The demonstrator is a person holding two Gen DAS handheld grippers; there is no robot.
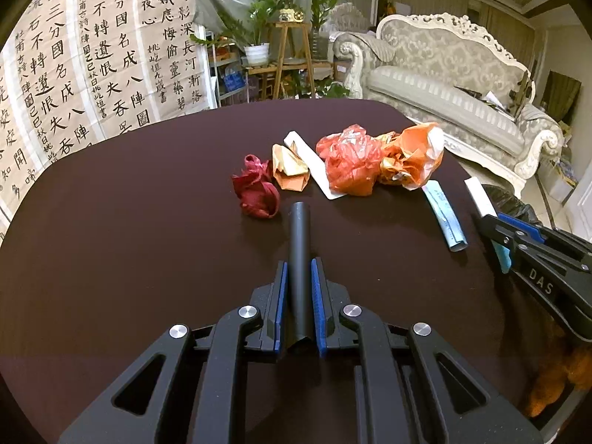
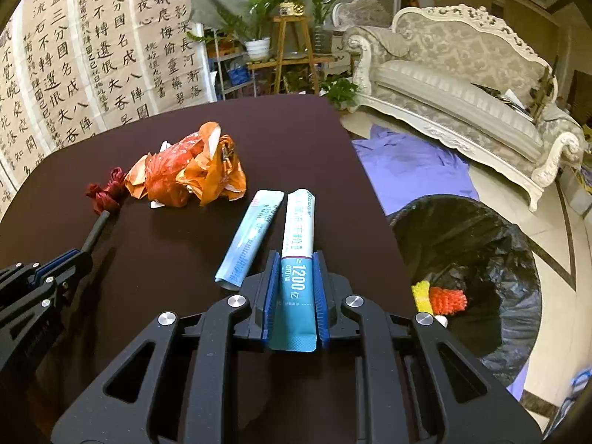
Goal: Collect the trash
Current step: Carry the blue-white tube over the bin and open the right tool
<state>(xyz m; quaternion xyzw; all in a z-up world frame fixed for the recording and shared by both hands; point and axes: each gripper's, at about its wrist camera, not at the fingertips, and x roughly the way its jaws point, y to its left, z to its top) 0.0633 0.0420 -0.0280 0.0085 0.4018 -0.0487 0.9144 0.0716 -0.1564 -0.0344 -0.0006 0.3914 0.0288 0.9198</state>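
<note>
Right wrist view: my right gripper (image 2: 295, 259) jaws clamp a blue sachet (image 2: 297, 244); bin (image 2: 481, 236) at three o'clock. My left gripper (image 1: 299, 270) jaws pinch a black tube (image 1: 299, 259) over the worktop (image 1: 148, 222).

calligraphy sheets (image 1: 100, 63): hanging, back left | potted plants (image 1: 281, 11): on wooden stand (image 1: 292, 59) | ornate pale sofa (image 1: 451, 85): right | purple cloth (image 2: 410, 166): on floor beside table
</note>
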